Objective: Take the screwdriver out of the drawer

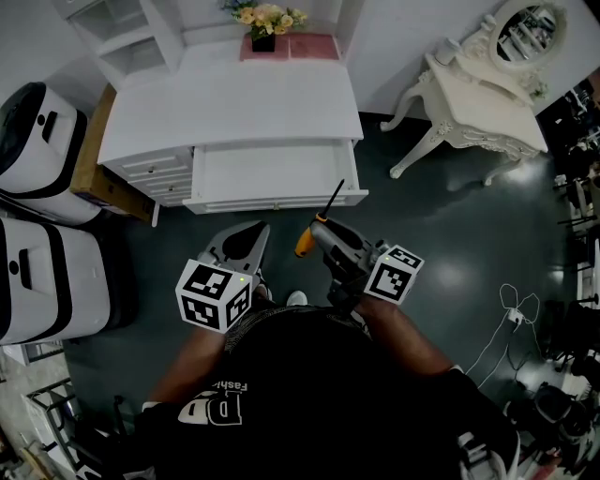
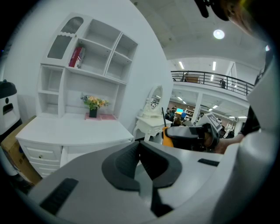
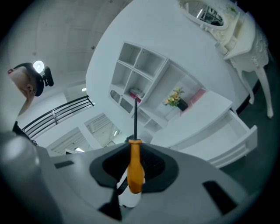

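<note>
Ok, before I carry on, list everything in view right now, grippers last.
desk: one, white, ahead
drawer: one, white, pulled open under the desk top
screwdriver: one, orange handle, black shaft, held in front of the drawer
shelf unit: one, white, behind the desk
book: one, red, in the shelf unit
flowers: one bunch, yellow, back of desk
vanity table: one, cream, right
machines: two, white and black, left
cardboard box: one, brown, beside desk
left gripper: grey, shut, empty
right gripper: grey, shut on the screwdriver
</note>
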### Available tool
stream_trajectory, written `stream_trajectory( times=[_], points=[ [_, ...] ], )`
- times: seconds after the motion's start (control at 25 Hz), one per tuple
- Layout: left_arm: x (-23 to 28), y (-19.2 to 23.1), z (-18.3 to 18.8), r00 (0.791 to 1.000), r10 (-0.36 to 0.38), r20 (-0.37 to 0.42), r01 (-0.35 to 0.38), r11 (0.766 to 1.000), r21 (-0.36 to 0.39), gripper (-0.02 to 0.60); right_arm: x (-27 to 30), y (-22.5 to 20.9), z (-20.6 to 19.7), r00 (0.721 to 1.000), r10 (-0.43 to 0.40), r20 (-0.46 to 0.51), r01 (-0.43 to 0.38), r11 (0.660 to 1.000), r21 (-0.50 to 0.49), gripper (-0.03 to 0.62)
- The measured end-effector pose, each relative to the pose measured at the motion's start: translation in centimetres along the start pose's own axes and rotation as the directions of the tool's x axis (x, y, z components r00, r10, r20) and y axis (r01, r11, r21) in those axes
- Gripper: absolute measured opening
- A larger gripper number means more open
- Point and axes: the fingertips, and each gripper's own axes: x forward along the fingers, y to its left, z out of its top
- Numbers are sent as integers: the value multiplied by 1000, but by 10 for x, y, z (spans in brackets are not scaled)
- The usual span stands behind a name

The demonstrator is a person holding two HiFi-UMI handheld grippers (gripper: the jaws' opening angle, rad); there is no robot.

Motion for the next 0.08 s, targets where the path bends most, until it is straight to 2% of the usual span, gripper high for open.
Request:
stream_trajectory(
  times=[0.08],
  points=[
    [0,0,0,1000,0,0,0,1000,0,14,0,0,0,1000,0,-1,0,1000,0,75]
  ],
)
